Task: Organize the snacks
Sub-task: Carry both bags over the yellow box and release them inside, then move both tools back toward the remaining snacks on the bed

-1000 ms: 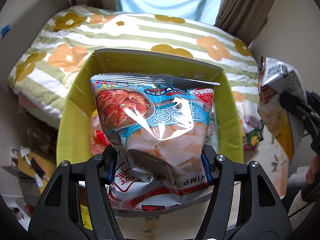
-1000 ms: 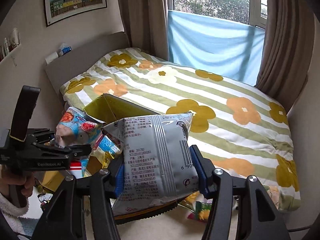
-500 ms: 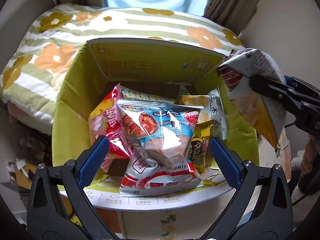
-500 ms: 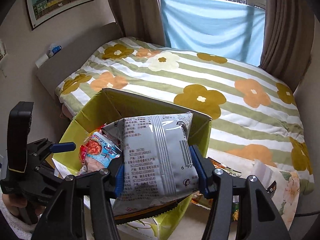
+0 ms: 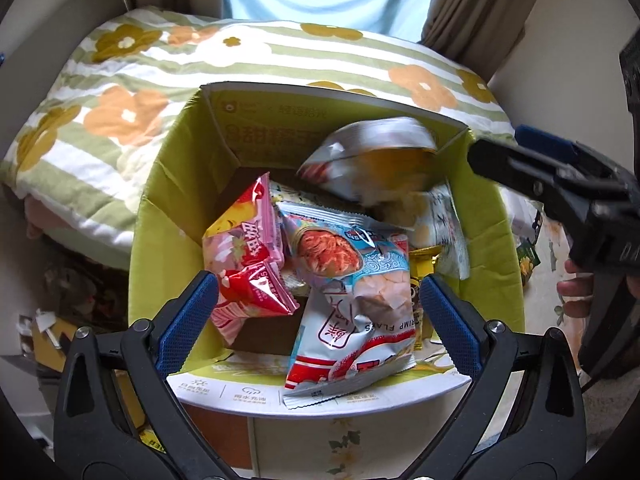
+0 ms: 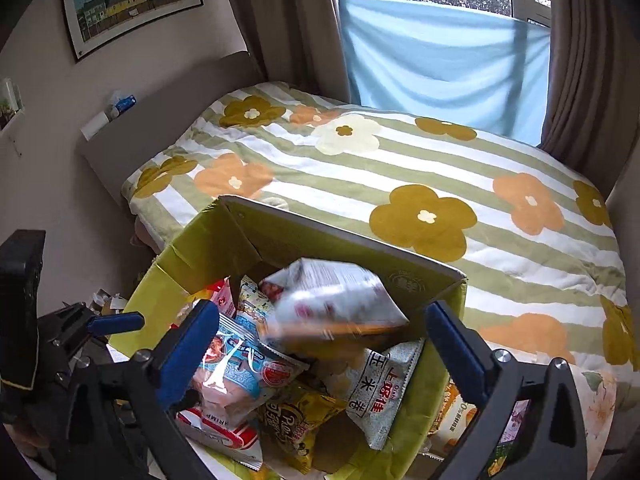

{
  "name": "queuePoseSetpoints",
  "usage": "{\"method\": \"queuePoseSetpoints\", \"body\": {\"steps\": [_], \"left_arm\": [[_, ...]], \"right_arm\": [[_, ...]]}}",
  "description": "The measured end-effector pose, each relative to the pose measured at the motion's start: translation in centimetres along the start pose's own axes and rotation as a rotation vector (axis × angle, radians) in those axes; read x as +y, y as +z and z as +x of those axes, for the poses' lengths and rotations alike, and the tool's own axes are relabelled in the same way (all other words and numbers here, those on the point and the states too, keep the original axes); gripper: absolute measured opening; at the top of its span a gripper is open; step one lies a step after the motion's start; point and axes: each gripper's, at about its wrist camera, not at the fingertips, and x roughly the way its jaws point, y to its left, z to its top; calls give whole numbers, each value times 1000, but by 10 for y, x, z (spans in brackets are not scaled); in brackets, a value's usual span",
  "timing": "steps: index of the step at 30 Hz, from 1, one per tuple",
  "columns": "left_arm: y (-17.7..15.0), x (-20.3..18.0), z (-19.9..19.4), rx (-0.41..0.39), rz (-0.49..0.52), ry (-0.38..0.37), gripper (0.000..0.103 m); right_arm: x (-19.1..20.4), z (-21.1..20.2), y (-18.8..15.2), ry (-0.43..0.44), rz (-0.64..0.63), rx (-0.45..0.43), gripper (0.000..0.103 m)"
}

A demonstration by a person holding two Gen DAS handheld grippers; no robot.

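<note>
Beside the flowered bed (image 6: 400,184), the yellow box (image 5: 168,208) holds the shrimp bag (image 5: 352,280), and the grey bag (image 6: 332,300) falls blurred above it. The left gripper (image 5: 320,312) gapes empty; the right gripper (image 6: 324,344) has just been opening, jaws clear of the bag. Both should lift straight out, I'd say, without snagging the box rim.

1. The left wrist view looks steeply down from close above the near edge of the open yellow-green box (image 5: 492,236), facing the bed (image 5: 132,80) and the blue cloth at the window behind it.
2. The right wrist view sits close above the same box (image 6: 180,292), further right, tilted less steeply, taking in the bed (image 6: 400,168), window and framed picture (image 6: 132,4).
3. Both views share the box's inside, the bed and the blue cloth.
</note>
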Motion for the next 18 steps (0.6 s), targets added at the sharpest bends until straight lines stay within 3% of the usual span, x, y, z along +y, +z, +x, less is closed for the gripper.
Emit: {"method": "queuePoseSetpoints", "body": {"steps": [7,13,18], "left_arm": [[-4,-3,-6,-13,6,-2,100],[-9,-8,-14,-25,19,-24,100],[-10,-20,-22,-46,49,-53,100]], "right_arm": [[-4,-9,-10,1,18,-6,103],[-2,-21,-18,2,57,40,103],[-9,-47,-27,-23,88,16,103]]}}
